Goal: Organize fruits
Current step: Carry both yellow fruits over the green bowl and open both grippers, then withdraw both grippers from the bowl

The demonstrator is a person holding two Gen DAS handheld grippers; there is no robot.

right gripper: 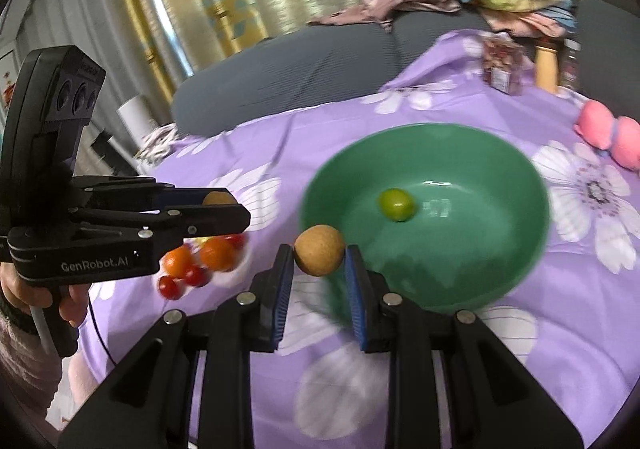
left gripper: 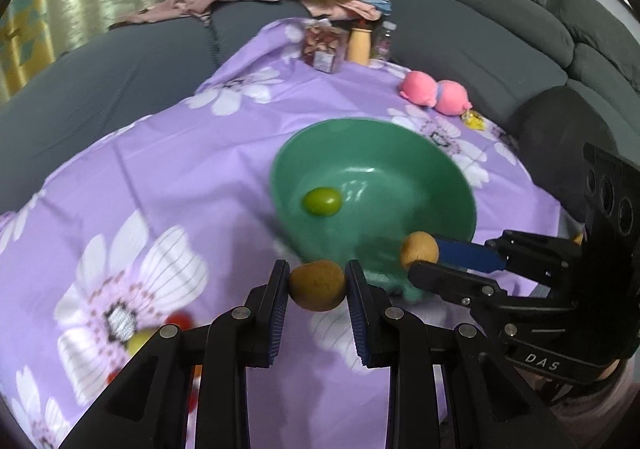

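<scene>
The left claw point(left gripper: 317, 285) pinches a brown round fruit point(left gripper: 317, 285) just short of the green bowl point(left gripper: 436, 153); the right claw point(right gripper: 319, 259) grips a second brown fruit point(right gripper: 319, 255) at the bowl's near rim. One green fruit point(right gripper: 396, 204) lies inside the bowl. Only the right wrist view shows clearly the heap of orange and red fruits point(right gripper: 200, 261) under the left claw. A purple flowered cloth point(left gripper: 168, 177) covers the table, with a grey sofa point(left gripper: 500, 49) behind it.
</scene>
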